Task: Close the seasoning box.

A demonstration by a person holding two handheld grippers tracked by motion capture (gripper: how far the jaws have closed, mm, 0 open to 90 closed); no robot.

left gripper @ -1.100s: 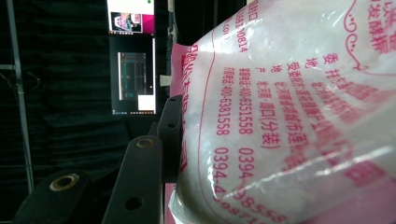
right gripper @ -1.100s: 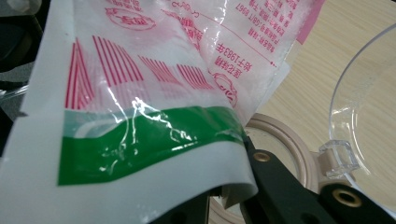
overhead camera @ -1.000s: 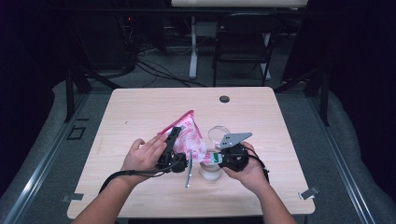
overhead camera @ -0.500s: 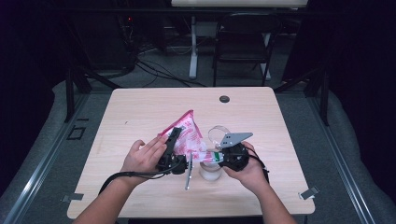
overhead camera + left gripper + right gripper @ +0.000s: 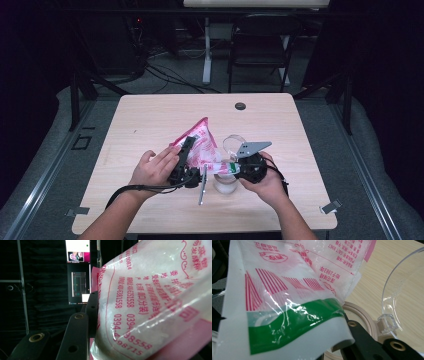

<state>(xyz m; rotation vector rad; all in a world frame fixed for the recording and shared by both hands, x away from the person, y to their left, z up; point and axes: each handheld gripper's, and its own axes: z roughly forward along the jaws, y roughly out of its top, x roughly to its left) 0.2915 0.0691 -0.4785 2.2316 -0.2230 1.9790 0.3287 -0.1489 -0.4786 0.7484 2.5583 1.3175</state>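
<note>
Left gripper (image 5: pixel 186 159) clamped the pink-printed plastic bag (image 5: pixel 200 145); right gripper (image 5: pixel 239 169) pinched its green-banded corner (image 5: pixel 294 322) above the lidded clear jar (image 5: pixel 226 184). Best tilt slowly, mouth centred over the jar rim (image 5: pixel 362 315).

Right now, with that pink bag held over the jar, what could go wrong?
The bag is tilted, its corner over the open jar; if the corner drifts, the white grains may spill onto the table. The right gripper pinches only the bag's thin edge, which might slip. The hinged clear lid could get knocked.
</note>
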